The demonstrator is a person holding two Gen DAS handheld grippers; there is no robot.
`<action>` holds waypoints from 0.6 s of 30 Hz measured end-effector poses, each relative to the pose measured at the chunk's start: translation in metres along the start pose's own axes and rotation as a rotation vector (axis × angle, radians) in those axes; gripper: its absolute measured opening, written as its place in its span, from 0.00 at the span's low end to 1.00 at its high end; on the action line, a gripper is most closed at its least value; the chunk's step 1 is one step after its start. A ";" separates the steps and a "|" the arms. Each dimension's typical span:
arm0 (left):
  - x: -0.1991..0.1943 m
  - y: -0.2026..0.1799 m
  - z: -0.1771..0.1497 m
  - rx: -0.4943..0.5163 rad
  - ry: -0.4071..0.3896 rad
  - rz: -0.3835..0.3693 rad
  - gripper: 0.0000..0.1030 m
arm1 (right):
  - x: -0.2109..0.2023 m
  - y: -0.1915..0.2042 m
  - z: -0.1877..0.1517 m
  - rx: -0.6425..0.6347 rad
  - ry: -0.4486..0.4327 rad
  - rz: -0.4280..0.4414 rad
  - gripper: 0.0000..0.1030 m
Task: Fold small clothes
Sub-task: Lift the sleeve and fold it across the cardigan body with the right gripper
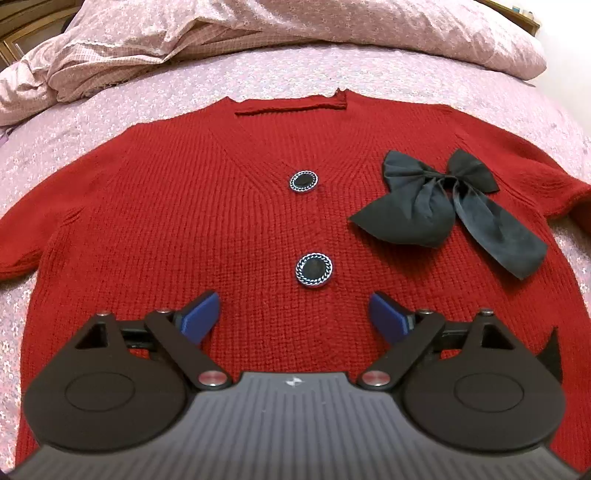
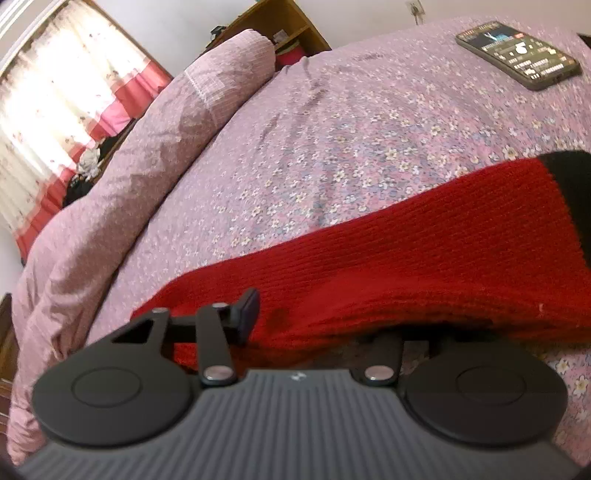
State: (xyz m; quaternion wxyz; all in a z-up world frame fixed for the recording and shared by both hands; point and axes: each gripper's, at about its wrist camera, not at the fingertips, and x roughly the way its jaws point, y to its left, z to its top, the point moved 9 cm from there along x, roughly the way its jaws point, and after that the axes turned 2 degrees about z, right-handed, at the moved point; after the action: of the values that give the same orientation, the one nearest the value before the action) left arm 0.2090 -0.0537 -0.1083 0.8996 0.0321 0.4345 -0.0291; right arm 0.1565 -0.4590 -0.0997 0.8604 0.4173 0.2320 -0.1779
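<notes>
A red knit cardigan [image 1: 184, 206] lies flat, front up, on the flowered bed sheet [image 1: 258, 77], neckline away from me. It has two black buttons [image 1: 314, 269] and a black bow [image 1: 443, 206] on its right chest. My left gripper [image 1: 294, 314] hovers open over the lower front, its blue fingers [image 1: 201, 317] either side of the button line with only flat knit beneath. In the right wrist view the red sleeve [image 2: 406, 251] with a black cuff [image 2: 569, 192] drapes across my right gripper [image 2: 317, 317]. The left finger [image 2: 247, 314] meets the knit's edge and the other finger is hidden underneath; whether the pads press I cannot tell.
A bunched pink duvet [image 1: 221, 33] lies along the far side of the bed, seen also as the duvet [image 2: 129, 166] at left. A phone [image 2: 517, 55] with a lit screen rests on the sheet at far right. A wooden shelf [image 2: 280, 26] and a curtained window [image 2: 55, 110] stand behind.
</notes>
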 end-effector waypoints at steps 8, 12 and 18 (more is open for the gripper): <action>0.005 0.003 0.000 -0.011 0.025 -0.006 0.96 | -0.013 0.011 0.008 -0.062 -0.048 0.030 0.13; 0.002 0.005 0.001 -0.023 0.026 -0.015 0.96 | -0.028 0.045 0.016 -0.163 -0.105 0.107 0.12; -0.009 0.011 0.000 -0.045 0.023 -0.022 0.95 | -0.046 0.101 0.014 -0.256 -0.108 0.262 0.11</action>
State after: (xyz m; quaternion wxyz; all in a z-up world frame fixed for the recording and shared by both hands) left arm 0.2047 -0.0422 -0.1006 0.8947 0.0072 0.4456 -0.0288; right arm 0.1726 -0.4060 -0.0027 0.9336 0.3207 0.1498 -0.0554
